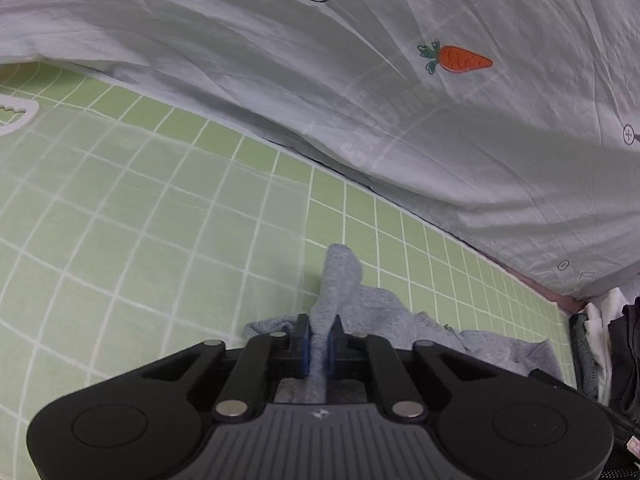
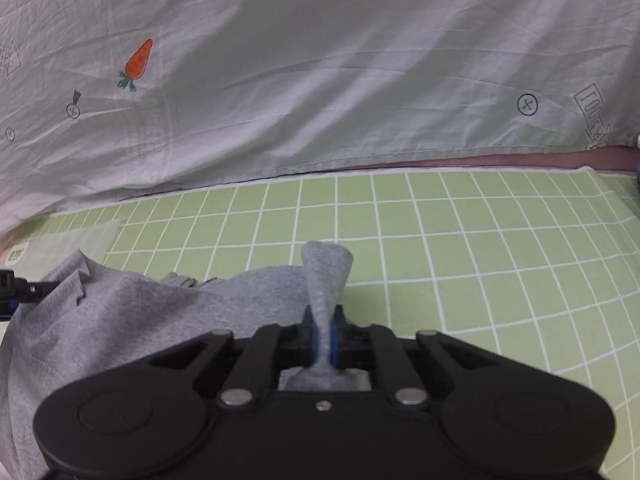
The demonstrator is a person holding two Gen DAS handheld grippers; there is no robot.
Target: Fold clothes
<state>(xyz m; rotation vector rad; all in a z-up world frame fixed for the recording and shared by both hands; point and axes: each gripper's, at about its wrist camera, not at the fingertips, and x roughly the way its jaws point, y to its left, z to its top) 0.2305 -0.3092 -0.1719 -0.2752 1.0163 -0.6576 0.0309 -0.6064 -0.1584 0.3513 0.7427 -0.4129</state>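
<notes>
The left hand-held gripper point(image 1: 319, 346) is squeezed tight on a pinch of the gray shirt point(image 1: 372, 308). The right hand-held gripper point(image 2: 324, 336) is squeezed tight on another pinch of the same shirt point(image 2: 160, 312). There is one shirt and two grippers. It lies on the green checked sheet point(image 2: 480, 240). From the left gripper the shirt spreads toward 3 o'clock; from the right, toward 9 o'clock. So it stretches long-ways between them, equally near both. One white blanket point(image 2: 360, 60) lies at 12 o'clock.
</notes>
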